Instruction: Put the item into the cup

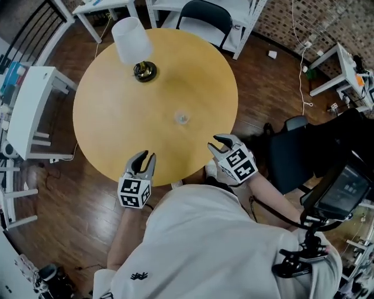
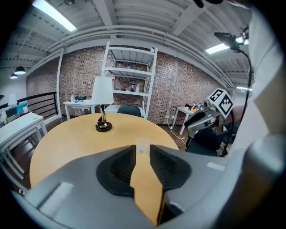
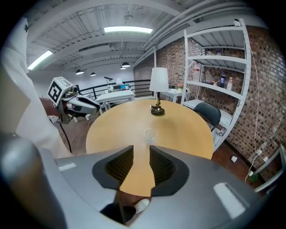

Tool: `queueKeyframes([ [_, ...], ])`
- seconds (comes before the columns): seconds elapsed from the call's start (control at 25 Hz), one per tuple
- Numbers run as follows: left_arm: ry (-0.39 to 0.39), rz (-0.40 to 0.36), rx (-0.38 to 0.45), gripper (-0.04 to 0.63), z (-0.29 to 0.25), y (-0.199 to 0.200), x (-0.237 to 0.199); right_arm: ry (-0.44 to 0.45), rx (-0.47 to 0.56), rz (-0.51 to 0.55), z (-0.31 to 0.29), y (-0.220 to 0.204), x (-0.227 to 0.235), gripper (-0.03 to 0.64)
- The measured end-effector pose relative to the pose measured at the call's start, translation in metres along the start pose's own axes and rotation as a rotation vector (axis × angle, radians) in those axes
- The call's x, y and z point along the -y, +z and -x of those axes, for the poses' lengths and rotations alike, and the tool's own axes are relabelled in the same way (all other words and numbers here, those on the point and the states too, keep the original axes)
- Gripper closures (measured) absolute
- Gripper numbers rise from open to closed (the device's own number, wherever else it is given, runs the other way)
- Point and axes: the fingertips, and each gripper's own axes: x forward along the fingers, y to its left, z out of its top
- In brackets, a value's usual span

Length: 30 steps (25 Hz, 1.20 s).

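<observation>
Round table: light wood, filling the upper middle of the head view, on a dark wooden floor.
Person: in a white shirt, at the bottom of the frame, against the table's near edge.
Chair: dark, at the top centre, beyond the table's far edge.
Lamp: white shade on a dark round base, standing on the table at the upper left.
Right gripper: over the table's near right edge, just right of centre; jaws spread, only tabletop showing between them.
Left gripper: over the near edge, lower left of centre; jaws spread, nothing pinched.
Cup: clear, upright near the frame's centre, on the table, apart from both grippers.
</observation>
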Motion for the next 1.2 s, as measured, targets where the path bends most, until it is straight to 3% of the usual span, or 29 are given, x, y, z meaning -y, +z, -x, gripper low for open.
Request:
queueKeyframes([
  [0.16, -0.035, -0.05, 0.008, 0.517, 0.016, -0.005, 0.003, -0.03, -0.001, -0.027, 0.002, -0.004, -0.019, 0.5],
  [0.48, -0.089, -0.065, 0.004, 0.517, 0.033, -0.024, 0.005, -0.086, -0.002, -0.036, 0.011, -0.014, -0.046, 0.514],
  [0.84, -0.116, -0.077, 0.003, 0.517, 0.046, -0.035, 0.015, -0.128, -0.005, -0.058, 0.03, -0.028, -0.062, 0.526],
  [1.2, -0.109, -0.064, 0.001, 0.517, 0.061, -0.047, -0.009, -0.13, -0.011, -0.04, 0.014, -0.016, -0.085, 0.532],
])
